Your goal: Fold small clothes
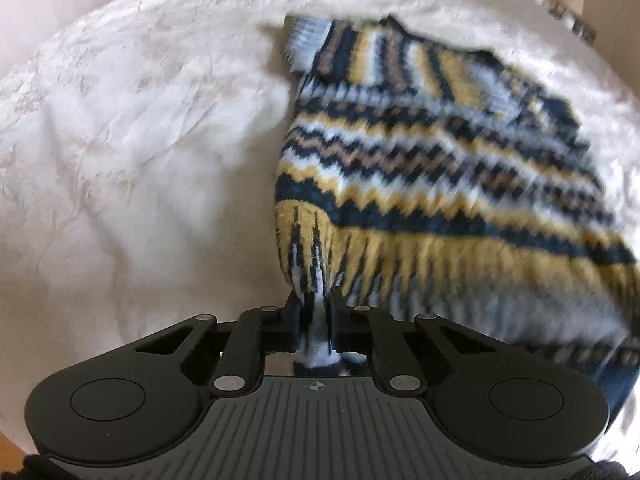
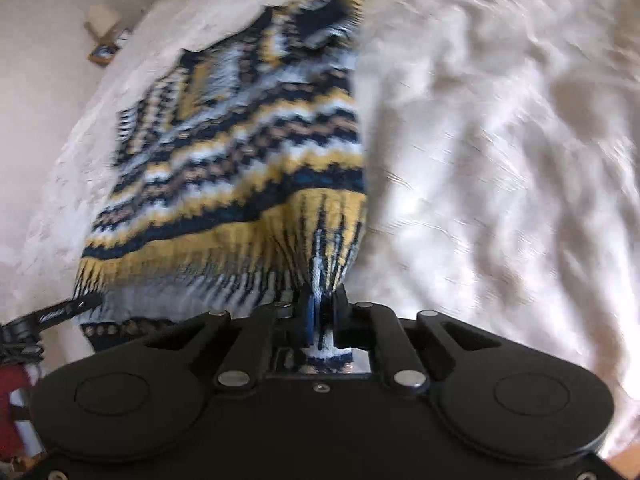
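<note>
A knitted sweater, zigzag-striped in navy, yellow, pale blue and tan, lies spread on a white bedspread. Its ribbed hem is nearest both cameras and its upper part lies farther off. In the left wrist view a sleeve is folded across the upper part, with its pale blue cuff pointing to the sweater's far left corner. Both views are blurred, so finer detail of the knit cannot be told.

The left gripper is closed on the hem at the sweater's left corner; a bunch of pale blue and navy rib is pinched between its black fingers and trails back toward the gripper body. The fabric rises in a pulled-up peak from the bed to the pinch.

The right gripper is likewise closed on the hem at the right corner, with the rib gathered between its fingers. In that view the left gripper shows at the sweater's other hem corner.

The bedspread is creased and wrinkled all around the sweater. Beyond the bed's far edge stands a small wooden piece of furniture, too blurred to identify.
</note>
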A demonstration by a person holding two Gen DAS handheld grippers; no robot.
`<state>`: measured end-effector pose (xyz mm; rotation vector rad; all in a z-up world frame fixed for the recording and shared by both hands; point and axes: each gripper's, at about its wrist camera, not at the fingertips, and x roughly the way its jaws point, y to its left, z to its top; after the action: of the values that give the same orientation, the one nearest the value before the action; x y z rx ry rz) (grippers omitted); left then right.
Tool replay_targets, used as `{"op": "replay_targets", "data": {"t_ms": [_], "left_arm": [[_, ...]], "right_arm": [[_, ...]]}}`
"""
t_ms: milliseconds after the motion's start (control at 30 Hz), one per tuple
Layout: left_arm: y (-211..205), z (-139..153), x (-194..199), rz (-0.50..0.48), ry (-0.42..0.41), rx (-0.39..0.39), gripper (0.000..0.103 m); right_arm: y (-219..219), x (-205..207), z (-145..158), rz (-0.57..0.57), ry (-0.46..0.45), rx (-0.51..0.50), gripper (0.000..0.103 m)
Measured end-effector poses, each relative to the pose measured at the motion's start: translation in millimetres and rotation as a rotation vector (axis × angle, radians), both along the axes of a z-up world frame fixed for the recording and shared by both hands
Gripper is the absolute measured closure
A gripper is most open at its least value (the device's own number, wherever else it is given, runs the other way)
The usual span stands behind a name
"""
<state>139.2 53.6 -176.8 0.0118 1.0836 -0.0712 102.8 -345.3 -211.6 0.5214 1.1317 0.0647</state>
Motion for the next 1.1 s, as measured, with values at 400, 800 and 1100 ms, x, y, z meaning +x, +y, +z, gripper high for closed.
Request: {"op": "replay_targets", "data": {"t_ms": [400,800,1100], "left_arm": [[28,14,2,0.073,0.003,-0.134,0.075],[37,-1,-18,0.027,0.033,-0.197,0.055],[35,-5,-33,-0.039,0.036,-0.222,0.051]], "right_arm": [[-19,14,11,0.010,-0.089,0.067,0.018],[-19,-9,-2,0.104,-0.033,0.134,0.018],[7,-20,-20,0.147,0.039,0.143,0.018]]}}
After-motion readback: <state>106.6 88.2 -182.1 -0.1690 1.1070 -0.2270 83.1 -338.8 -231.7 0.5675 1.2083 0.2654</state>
